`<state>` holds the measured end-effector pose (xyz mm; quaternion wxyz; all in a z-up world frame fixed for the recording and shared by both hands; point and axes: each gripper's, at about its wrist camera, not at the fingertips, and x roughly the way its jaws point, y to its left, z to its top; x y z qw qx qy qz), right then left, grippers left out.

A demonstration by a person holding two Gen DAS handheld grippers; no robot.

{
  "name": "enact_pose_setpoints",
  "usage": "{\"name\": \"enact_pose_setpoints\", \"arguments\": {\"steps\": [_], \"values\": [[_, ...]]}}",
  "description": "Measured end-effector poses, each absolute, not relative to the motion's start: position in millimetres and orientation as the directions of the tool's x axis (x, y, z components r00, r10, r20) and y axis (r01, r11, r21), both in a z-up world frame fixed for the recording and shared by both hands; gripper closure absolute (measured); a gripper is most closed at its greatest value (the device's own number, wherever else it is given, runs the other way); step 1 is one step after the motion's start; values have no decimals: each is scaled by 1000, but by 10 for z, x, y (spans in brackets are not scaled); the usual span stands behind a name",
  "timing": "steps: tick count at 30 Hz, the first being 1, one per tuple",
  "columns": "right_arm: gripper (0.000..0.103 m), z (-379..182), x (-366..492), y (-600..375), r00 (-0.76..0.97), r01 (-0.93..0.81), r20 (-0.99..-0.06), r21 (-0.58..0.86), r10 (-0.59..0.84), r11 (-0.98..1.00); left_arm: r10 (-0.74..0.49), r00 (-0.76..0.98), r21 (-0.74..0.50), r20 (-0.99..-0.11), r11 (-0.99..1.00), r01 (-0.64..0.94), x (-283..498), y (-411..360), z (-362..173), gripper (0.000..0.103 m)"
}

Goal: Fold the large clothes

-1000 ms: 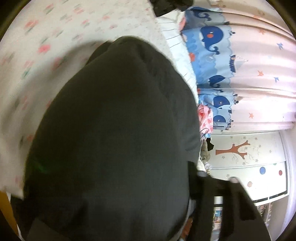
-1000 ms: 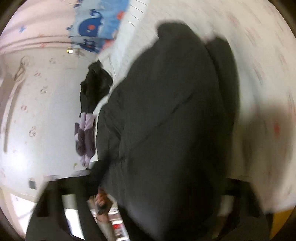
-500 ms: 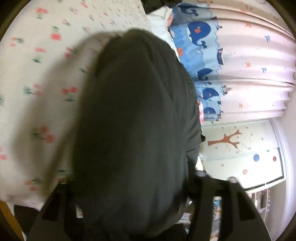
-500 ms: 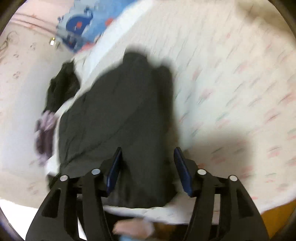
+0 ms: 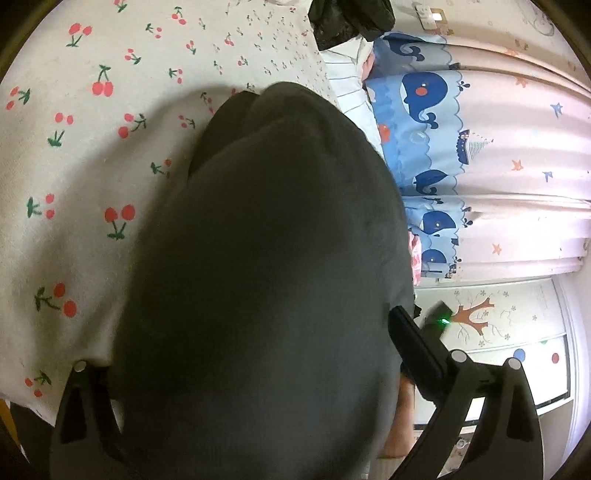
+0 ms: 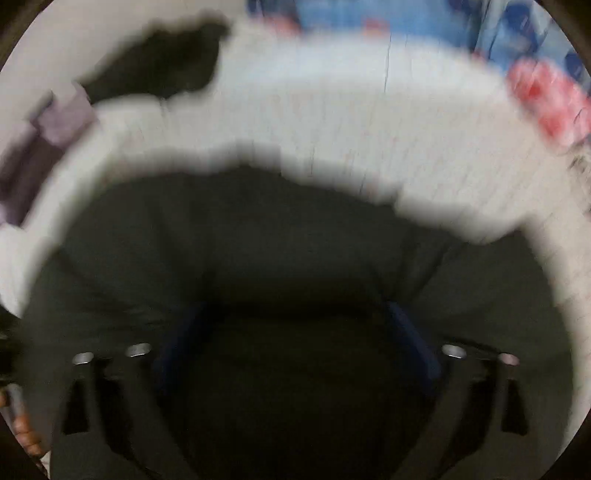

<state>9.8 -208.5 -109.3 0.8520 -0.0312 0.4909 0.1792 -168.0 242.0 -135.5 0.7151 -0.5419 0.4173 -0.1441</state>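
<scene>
1. My left claw (image 5: 255,350): jaws are opening and standing wide apart. The dark grey garment (image 5: 266,277) is lying between them and spreading ahead of them; I cannot see the pads pressing on it, as the left finger is partly covered by the cloth.

2. My right claw (image 6: 295,332): jaws are opening, spread wide, blue pads (image 6: 413,339) showing on the inner faces. It is pointing steeply down over the same garment (image 6: 258,251), which is filling the space between and below the fingers. The view is blurring heavily, so I cannot tell whether the pads are touching the cloth.

3. Dark grey garment: lying as a thick folded bundle on the cherry-print bedsheet (image 5: 92,166), directly ahead of both claws.

4. Cherry-print bedsheet: showing to the left of and beyond my left claw.

5. Whale-print curtain (image 5: 424,110): hanging to the right of my left claw, beyond the bed edge.

6. Black clothing pile (image 5: 347,18): sitting far ahead of my left claw, at the far end of the bed; in the right wrist view it (image 6: 159,62) is lying far ahead and to the left.

7. Purple cloth (image 6: 44,140): lying left of my right claw, near the black clothing pile.
</scene>
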Motion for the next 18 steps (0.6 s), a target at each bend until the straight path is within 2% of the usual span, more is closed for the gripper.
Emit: {"name": "enact_pose_setpoints", "arguments": {"steps": [3, 6, 9, 11, 13, 15, 18], "values": [[6, -902, -91, -2203, 506, -346, -797, 161, 329, 924, -664, 603, -894, -442, 381, -235, -1666, 2436, -1375, 9], [6, -689, -480, -2333, 599, -400, -735, 68, 317, 914, -650, 611, -887, -452, 400, -231, -1627, 2393, -1353, 9], [6, -1022, -526, -2229, 529, -426, -818, -26, 225, 904, -629, 621, -877, -467, 421, -232, -1603, 2333, -1317, 9], [6, -1032, -538, -2229, 539, -417, -813, -32, 219, 908, -616, 634, -875, -469, 420, -240, -1608, 2307, -1282, 15], [6, -878, -633, -2275, 560, -410, -788, 5, 256, 912, -613, 639, -876, -466, 423, -233, -1652, 2301, -1262, 27], [6, -750, -823, -2312, 600, -404, -762, -25, 245, 914, -611, 640, -873, -466, 435, -221, -1682, 2292, -1242, 33], [6, -974, -957, -2330, 543, -409, -810, -25, 221, 912, -599, 646, -867, -473, 447, -220, -1727, 2295, -1254, 36]]}}
